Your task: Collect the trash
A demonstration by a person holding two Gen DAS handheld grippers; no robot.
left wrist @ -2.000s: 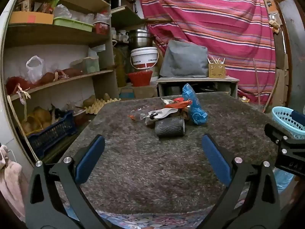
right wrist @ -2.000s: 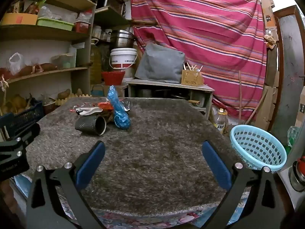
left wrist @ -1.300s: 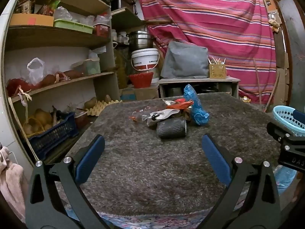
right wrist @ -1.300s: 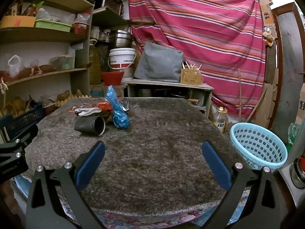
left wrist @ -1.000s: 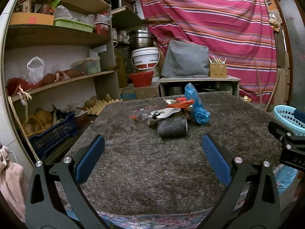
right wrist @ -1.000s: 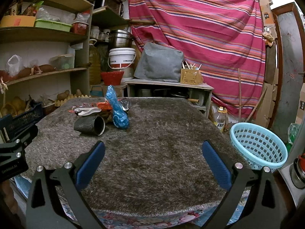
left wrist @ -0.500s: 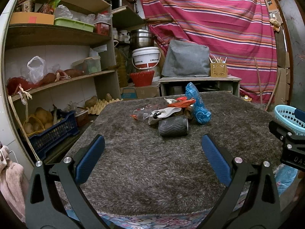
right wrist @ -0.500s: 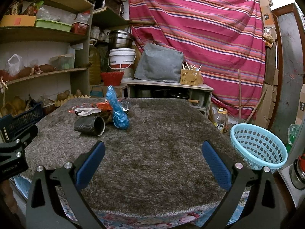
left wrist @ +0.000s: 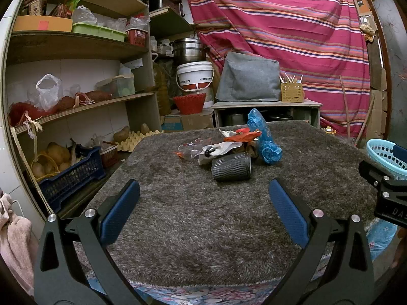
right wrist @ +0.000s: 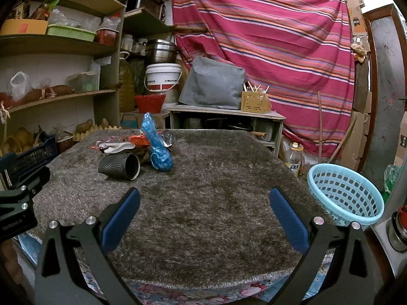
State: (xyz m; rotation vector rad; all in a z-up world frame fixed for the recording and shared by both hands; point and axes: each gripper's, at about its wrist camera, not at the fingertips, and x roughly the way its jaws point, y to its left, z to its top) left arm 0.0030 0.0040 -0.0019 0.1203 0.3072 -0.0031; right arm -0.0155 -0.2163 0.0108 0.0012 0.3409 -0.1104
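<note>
Grey rug: the table (left wrist: 203,228) is covered by a shaggy grey rug, and all the trash is carried on it toward the far left part, well back from the near edge.
Black cup: a ribbed black cup (left wrist: 231,169) is laid on its side at the front of the pile, nearest the near edge; its open mouth is turned toward the right side.
Blue bag: a crumpled blue plastic bag (left wrist: 263,141) is stood just right of the cup, apparently touching the pile.
Wrappers: a white pouch (left wrist: 218,150), a clear wrapper (left wrist: 192,150) and a red-orange scrap (left wrist: 244,136) are heaped behind the cup, toward the far edge.
Basket: a light blue basket (right wrist: 346,193) is set off the table's right edge, lower than the rug, and appears empty.
Change: over the last two seconds the pile has been left untouched; only a slight drift of the left view toward it is seen, with the cup a little larger in the picture.
Meaning: collection is judged not yet begun, and the approach is only just started.
Left gripper: the left gripper (left wrist: 203,211) is spread wide above the near edge, nothing is held or touched, and the cup lies ahead between its fingers (left wrist: 119,213).
Right gripper: the right gripper (right wrist: 204,213) is likewise spread wide and empty above the near edge, with the basket to its right.
</note>
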